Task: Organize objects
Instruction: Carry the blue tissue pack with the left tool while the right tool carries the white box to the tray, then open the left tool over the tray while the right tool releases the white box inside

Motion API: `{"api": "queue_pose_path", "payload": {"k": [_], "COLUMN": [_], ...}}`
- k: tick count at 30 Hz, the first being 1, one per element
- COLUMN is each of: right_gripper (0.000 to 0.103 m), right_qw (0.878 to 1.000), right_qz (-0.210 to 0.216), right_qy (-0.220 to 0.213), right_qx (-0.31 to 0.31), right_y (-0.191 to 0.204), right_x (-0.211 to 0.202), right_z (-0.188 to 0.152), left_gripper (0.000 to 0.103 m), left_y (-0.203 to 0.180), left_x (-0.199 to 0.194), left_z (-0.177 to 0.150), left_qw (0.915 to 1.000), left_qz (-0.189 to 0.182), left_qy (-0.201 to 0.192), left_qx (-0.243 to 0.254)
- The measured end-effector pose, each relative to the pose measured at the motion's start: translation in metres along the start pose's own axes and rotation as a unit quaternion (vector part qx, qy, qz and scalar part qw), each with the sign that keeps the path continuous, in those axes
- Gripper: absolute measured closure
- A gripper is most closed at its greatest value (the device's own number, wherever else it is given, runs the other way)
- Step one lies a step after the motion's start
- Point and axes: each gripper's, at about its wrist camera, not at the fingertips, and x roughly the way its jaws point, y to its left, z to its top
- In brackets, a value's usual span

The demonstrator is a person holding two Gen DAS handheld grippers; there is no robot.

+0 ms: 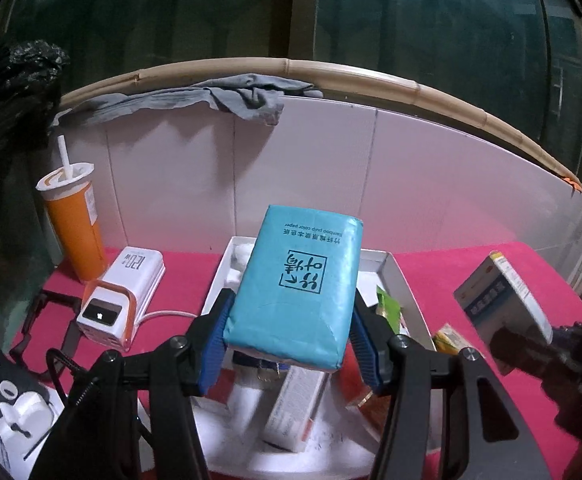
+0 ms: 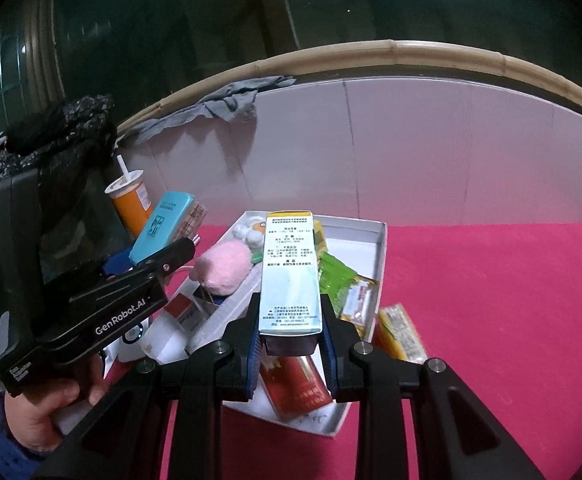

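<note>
the pink cloth point(image 2: 491, 300) covers the table and carries the white box point(image 2: 379, 248), the landmark here. above the box, the left gripper point(image 1: 287, 344) has its blue pads clamped on the sides of a teal tissue pack point(image 1: 295, 284). also above the box, the right gripper point(image 2: 291, 344) is closed tight on a slim medicine carton point(image 2: 289, 272). left of the box stand a white power bank point(image 1: 123, 300) and an orange cup point(image 1: 75, 228). inside the box lie a pink plush point(image 2: 221, 266) and green sachets point(image 2: 333, 276).

dim, bluish indoor light, dark vignetted corners, strong fisheye bending, slight blur near the edges.
</note>
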Motion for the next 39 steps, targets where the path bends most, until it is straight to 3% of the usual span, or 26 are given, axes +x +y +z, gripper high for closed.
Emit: {"api": "queue_pose_path", "payload": {"k": [5,8,9,10,12,13,15,16,17,21,23,27,30,31,32,36,39], "right_gripper": [0.076,0.076,0.074,0.074,0.070,0.064,0.041,0.023,0.017,0.017,0.017,0.022,0.044,0.056,0.076,0.078,0.078], "right_qw": [1.000,0.999,0.999,0.998,0.997,0.997,0.997,0.997,0.996,0.991,0.990,0.991,0.988,0.988,0.988,0.990,0.996], "right_qz": [-0.010,-0.018,-0.021,-0.025,-0.036,-0.039,-0.053,-0.063,-0.079,-0.123,-0.123,-0.100,-0.104,-0.099,-0.092,-0.115,-0.081], "right_qy": [0.014,0.029,0.036,0.047,0.069,0.068,0.048,0.043,0.037,0.049,0.064,0.089,0.110,0.115,0.121,0.081,0.045], "right_qx": [-0.011,-0.006,-0.009,-0.017,-0.021,-0.014,0.000,0.001,0.004,0.015,0.020,0.003,-0.010,-0.008,-0.005,0.004,0.020], "right_y": [0.013,0.017,0.018,0.018,0.009,0.002,-0.024,-0.034,-0.046,-0.096,-0.107,-0.109,-0.107,-0.107,-0.107,-0.107,-0.098], "right_x": [0.028,0.055,0.068,0.078,0.093,0.091,0.078,0.073,0.068,0.057,0.061,0.077,0.096,0.100,0.104,0.087,0.061], "right_z": [0.008,0.015,0.018,0.018,0.015,0.014,0.011,0.009,0.006,-0.015,-0.024,-0.043,-0.050,-0.050,-0.052,-0.047,-0.027], "left_gripper": [0.049,0.047,0.038,0.020,0.005,0.005,0.002,0.000,0.000,0.000,0.000,0.000,0.000,0.000,0.000,0.000,0.000], "left_y": [0.011,0.010,0.010,0.009,0.009,0.011,0.016,0.020,0.022,0.029,0.030,0.032,0.034,0.036,0.038,0.049,0.053], "left_x": [0.027,0.055,0.063,0.070,0.069,0.065,0.059,0.055,0.051,0.028,0.016,-0.001,-0.004,-0.004,-0.004,-0.008,-0.010], "left_z": [0.022,0.029,0.028,0.025,0.017,0.013,0.006,0.004,0.002,0.001,-0.001,-0.006,-0.011,-0.012,-0.014,-0.023,-0.025], "left_qw": [0.9990,0.9958,0.9952,0.9947,0.9952,0.9957,0.9960,0.9958,0.9956,0.9951,0.9950,0.9940,0.9942,0.9942,0.9941,0.9930,0.9930], "left_qz": [-0.032,-0.063,-0.055,-0.048,-0.049,-0.049,-0.044,-0.043,-0.045,-0.054,-0.054,-0.060,-0.052,-0.048,-0.044,-0.030,-0.023], "left_qy": [0.020,0.058,0.074,0.085,0.079,0.073,0.069,0.066,0.062,0.037,0.029,0.021,0.027,0.029,0.031,0.034,0.030], "left_qx": [-0.023,-0.032,-0.033,-0.033,-0.031,-0.029,-0.037,-0.046,-0.054,-0.074,-0.079,-0.089,-0.091,-0.092,-0.094,-0.109,-0.112]}}
